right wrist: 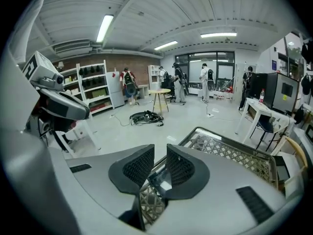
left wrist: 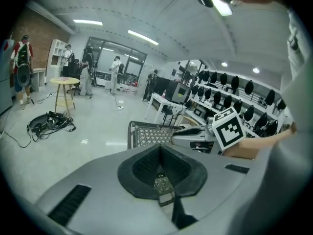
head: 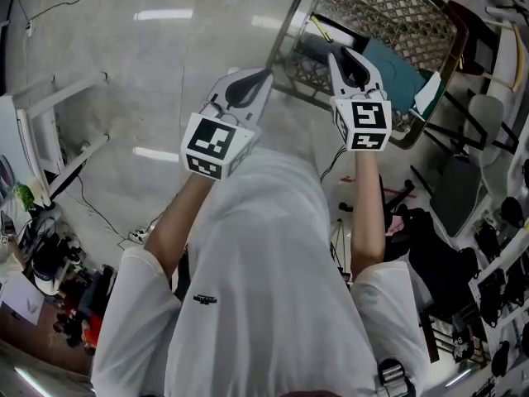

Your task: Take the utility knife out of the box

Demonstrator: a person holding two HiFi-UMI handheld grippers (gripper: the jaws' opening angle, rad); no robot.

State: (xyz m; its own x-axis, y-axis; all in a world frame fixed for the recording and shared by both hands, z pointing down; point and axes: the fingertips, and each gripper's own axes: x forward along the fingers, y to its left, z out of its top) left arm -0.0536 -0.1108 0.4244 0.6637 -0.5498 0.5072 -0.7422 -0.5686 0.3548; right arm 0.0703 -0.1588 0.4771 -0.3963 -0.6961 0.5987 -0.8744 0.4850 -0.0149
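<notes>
The box is a wire-mesh basket (head: 388, 15) standing on the floor ahead of me, also seen in the left gripper view (left wrist: 146, 133) and right gripper view (right wrist: 230, 153). It holds a teal item (head: 397, 69) and a dark yellow-edged item (head: 331, 30); I cannot pick out the utility knife for sure. My left gripper (head: 263, 77) hovers over the basket's near left corner, its jaws (left wrist: 159, 148) closed tip to tip and empty. My right gripper (head: 343, 54) hangs over the basket's near rim, its pads (right wrist: 160, 153) apart with only mesh showing between them.
White table legs (head: 74, 89) stand to the left on the glossy floor, with a cable (head: 107, 217) trailing near them. A black chair (head: 463, 180) and cluttered gear sit to the right. A round stool (right wrist: 160, 94) and a cable pile (right wrist: 145, 117) lie farther off, where people stand.
</notes>
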